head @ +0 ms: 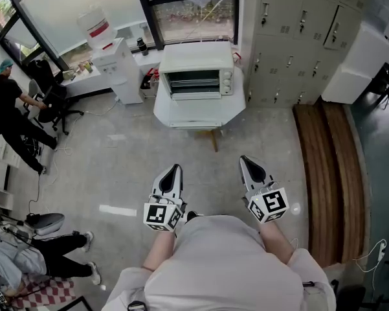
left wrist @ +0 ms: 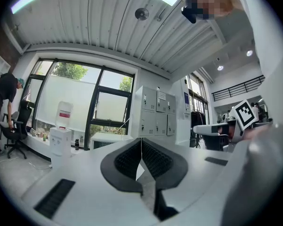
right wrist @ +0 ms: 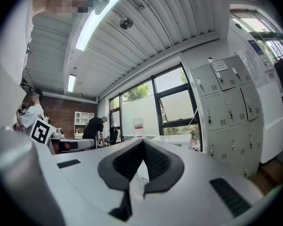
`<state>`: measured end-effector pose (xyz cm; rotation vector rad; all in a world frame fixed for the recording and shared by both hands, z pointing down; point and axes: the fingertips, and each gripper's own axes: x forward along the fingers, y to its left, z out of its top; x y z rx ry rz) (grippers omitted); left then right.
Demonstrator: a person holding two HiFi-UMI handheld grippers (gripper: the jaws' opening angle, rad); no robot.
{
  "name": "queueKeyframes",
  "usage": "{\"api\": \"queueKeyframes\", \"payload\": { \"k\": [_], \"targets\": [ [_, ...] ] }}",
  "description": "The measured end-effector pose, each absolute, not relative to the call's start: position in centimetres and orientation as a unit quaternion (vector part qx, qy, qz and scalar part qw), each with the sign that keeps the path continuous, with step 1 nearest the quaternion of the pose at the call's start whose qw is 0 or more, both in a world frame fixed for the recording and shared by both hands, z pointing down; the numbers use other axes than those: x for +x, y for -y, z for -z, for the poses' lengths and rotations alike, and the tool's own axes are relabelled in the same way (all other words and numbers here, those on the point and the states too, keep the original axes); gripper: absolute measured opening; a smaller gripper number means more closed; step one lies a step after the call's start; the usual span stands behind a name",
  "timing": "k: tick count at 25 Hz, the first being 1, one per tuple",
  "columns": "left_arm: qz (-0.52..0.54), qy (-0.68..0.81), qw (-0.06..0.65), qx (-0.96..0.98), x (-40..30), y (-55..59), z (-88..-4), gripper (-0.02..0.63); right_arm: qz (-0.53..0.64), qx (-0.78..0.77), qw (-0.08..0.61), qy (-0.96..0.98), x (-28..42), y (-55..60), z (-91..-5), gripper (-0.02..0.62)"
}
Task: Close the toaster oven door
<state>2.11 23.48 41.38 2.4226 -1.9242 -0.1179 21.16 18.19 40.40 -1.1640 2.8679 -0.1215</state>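
Note:
The white toaster oven [head: 195, 73] stands on a white table [head: 165, 112] several steps ahead of me. Its door [head: 195, 115] hangs open and lies flat in front of the dark cavity with its racks. My left gripper [head: 174, 170] and right gripper [head: 245, 161] are held close to my body, well short of the oven, both pointing toward it. Each is shut with nothing between its pads. In the left gripper view the closed jaws [left wrist: 141, 141] hide most of the oven [left wrist: 103, 138]. The right gripper view shows its shut jaws [right wrist: 142, 143] with the oven [right wrist: 174, 139] just behind.
A water dispenser [head: 113, 60] stands left of the table, grey lockers [head: 298, 31] to its right. A wooden bench [head: 327, 173] runs along the right side. One person [head: 10, 109] stands by a desk at far left; another [head: 26, 254] sits at lower left.

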Motion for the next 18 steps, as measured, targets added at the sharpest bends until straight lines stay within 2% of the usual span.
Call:
{"api": "queueKeyframes", "payload": {
  "k": [18],
  "targets": [
    [0.047,0.633,0.036,0.772,1.3,-22.0,-41.8,0.021,0.031,-0.379,0.011,-0.925,21.2,-16.4,-40.5,0.008]
  ]
}}
